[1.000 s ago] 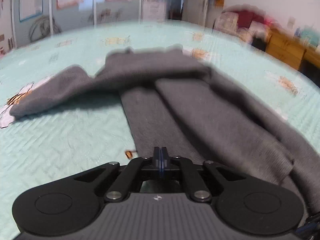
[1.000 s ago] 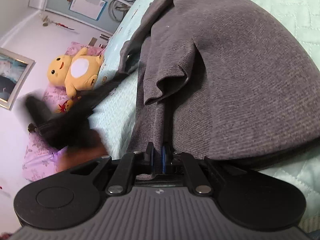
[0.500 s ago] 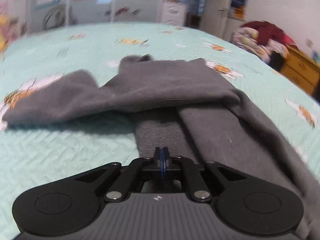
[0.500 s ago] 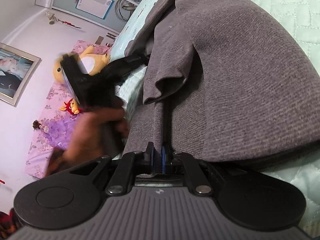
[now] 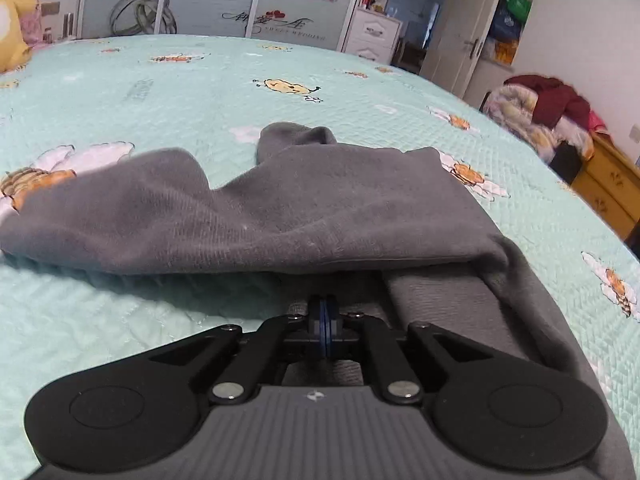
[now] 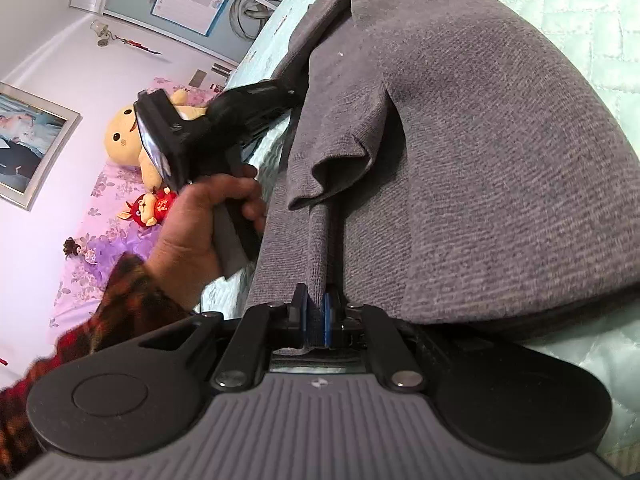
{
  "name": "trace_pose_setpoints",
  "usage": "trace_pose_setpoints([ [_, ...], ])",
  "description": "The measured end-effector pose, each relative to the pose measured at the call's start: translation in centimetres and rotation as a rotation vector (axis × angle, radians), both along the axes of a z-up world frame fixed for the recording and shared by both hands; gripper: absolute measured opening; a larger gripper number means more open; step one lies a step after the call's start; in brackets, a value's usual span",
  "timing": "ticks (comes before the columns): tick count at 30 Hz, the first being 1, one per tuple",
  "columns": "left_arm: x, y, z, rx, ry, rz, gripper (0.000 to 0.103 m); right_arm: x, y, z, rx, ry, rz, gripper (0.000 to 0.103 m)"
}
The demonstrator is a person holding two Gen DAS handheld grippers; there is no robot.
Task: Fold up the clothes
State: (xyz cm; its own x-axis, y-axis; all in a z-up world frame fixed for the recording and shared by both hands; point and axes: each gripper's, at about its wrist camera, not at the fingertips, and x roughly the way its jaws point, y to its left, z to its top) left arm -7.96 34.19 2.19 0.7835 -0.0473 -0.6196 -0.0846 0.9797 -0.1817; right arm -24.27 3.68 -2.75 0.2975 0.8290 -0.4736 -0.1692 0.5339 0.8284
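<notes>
A dark grey knitted garment (image 5: 320, 208) lies on a mint green quilted bed cover (image 5: 200, 92), with one part folded over across the left wrist view. My left gripper (image 5: 324, 312) is shut, its blue pads together on the garment's near edge, just short of that fold. In the right wrist view the garment (image 6: 480, 160) fills the right side. My right gripper (image 6: 316, 316) is shut on a narrow ridge of its cloth, which shows between the pads. The left gripper (image 6: 294, 94) reaches the garment's far edge there, held by a hand (image 6: 200, 220) in a red plaid sleeve.
A yellow plush toy (image 6: 124, 140) and a small red one (image 6: 156, 206) sit on purple bedding to the left. Wardrobe doors (image 5: 224, 0) stand beyond the bed. A wooden dresser (image 5: 608, 192) and a heap of clothes (image 5: 540, 108) are at the right.
The left gripper has travelled along the garment, so the folded-over part is now just ahead of it. In the right wrist view the hand with it has come closer. The right gripper has kept still.
</notes>
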Motion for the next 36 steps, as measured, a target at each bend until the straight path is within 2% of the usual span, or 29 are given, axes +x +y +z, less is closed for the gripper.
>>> trace_pose_setpoints([
  [3,-2.8,-0.1,2.2,-0.054,-0.055,0.02,0.006,0.0,0.0,0.0,0.0,0.0,-0.002,0.005],
  [6,-6.6,-2.2,3.1,-0.071,-0.053,-0.102,0.007,0.1,0.2,0.3,-0.005,0.003,-0.004,0.005],
  [8,-8.8,-4.2,1.9,-0.014,0.013,-0.204,0.019,0.1,0.1,0.3,0.001,0.005,-0.01,0.005],
  [11,-11.6,-5.4,-0.1,0.114,0.024,-0.214,0.019,0.0,0.2,0.4,0.0,0.021,-0.024,0.005],
  [14,-12.2,-5.5,1.3,0.105,0.044,-0.167,0.019,-0.3,0.1,0.9,-0.007,0.018,-0.024,0.011],
  [15,-12.5,-5.7,1.7,0.102,0.044,-0.159,0.018,-0.5,0.1,1.4,-0.013,0.008,-0.018,0.018],
  [16,-13.1,-6.1,2.1,0.107,0.027,-0.161,0.018,-0.9,0.1,2.1,-0.023,-0.013,-0.006,0.026],
  [18,-14.5,-7.1,3.0,0.122,-0.021,-0.172,0.018,-1.7,-0.5,3.5,-0.033,-0.065,0.025,0.031],
  [20,-14.6,-7.7,3.7,0.072,-0.058,-0.197,0.02,-2.9,-1.4,5.2,-0.048,-0.153,0.051,0.03],
  [22,-14.1,-8.2,4.2,-0.001,-0.075,-0.231,0.023,-4.2,-3.3,6.5,-0.075,-0.239,0.029,0.031],
  [25,-11.8,-9.5,4.2,-0.081,-0.038,-0.27,0.027,-5.1,-6.0,7.3,-0.16,-0.314,-0.049,0.031],
  [27,-9.6,-10.4,3.7,-0.086,-0.009,-0.273,0.027,-5.8,-5.9,8.3,-0.283,-0.441,-0.043,0.031],
  [30,-6.3,-10.8,2.7,-0.158,0.063,-0.262,0.031,-6.6,-4.9,8.9,-0.447,-0.62,0.021,0.034],
  [32,-4.6,-11.1,2.1,-0.207,0.107,-0.258,0.031,-6.7,-4.2,8.3,-0.491,-0.665,0.06,0.037],
  [36,-3.4,-11.6,1.4,-0.262,0.144,-0.271,0.034,-6.7,-2.6,6.9,-0.573,-0.746,0.119,0.043],
])
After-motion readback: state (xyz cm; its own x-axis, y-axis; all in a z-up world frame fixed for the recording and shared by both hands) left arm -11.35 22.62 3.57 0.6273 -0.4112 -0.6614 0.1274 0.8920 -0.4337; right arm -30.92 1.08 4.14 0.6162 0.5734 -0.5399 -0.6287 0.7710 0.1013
